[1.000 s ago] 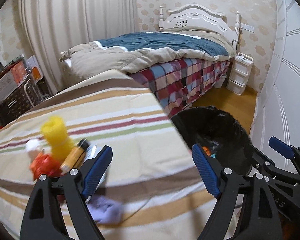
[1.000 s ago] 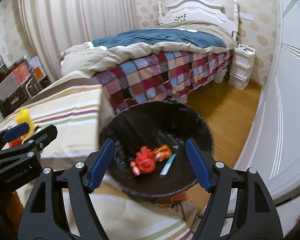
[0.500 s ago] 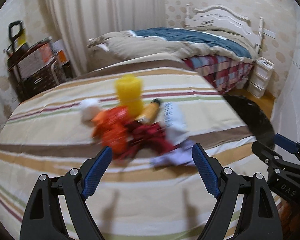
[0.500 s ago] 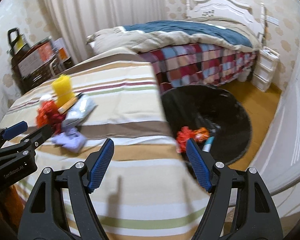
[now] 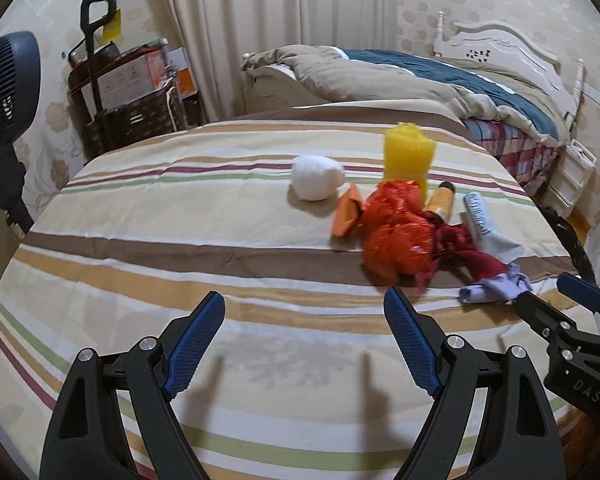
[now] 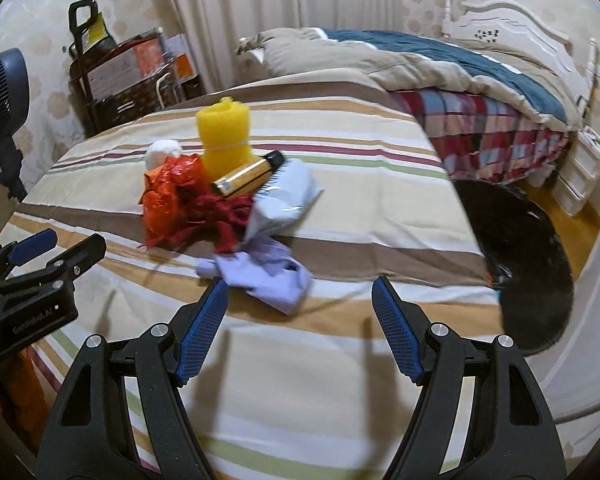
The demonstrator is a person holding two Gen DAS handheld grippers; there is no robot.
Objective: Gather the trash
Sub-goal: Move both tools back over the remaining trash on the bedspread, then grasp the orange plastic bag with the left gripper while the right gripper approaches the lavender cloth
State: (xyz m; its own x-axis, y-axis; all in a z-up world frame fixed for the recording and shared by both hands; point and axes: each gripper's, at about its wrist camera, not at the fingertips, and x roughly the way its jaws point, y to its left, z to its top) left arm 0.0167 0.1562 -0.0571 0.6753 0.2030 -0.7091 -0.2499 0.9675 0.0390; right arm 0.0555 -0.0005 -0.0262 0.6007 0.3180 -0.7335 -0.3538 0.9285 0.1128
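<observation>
A heap of trash lies on the striped cloth: a white paper ball [image 5: 317, 177], a yellow foam net [image 5: 408, 155] [image 6: 223, 140], crumpled orange foil [image 5: 398, 232] [image 6: 168, 194], a dark red scrap [image 6: 216, 216], a gold-and-black tube [image 6: 249, 179], a white wrapper [image 6: 284, 196] and a lilac crumpled paper [image 6: 268, 276] [image 5: 494, 290]. My left gripper [image 5: 305, 338] is open and empty, short of the heap. My right gripper [image 6: 300, 326] is open and empty, its left finger close beside the lilac paper. The black-lined bin [image 6: 520, 264] stands right of the table.
The striped table [image 5: 180, 240] drops off at its right edge by the bin. A bed [image 6: 440, 64] lies behind, white drawers [image 6: 580, 176] at far right. A fan [image 5: 4, 92] and a cart with boxes [image 5: 128, 92] stand at left.
Both grippers have swung left from the bin to face the trash heap on the table. Both stayed open and empty.
</observation>
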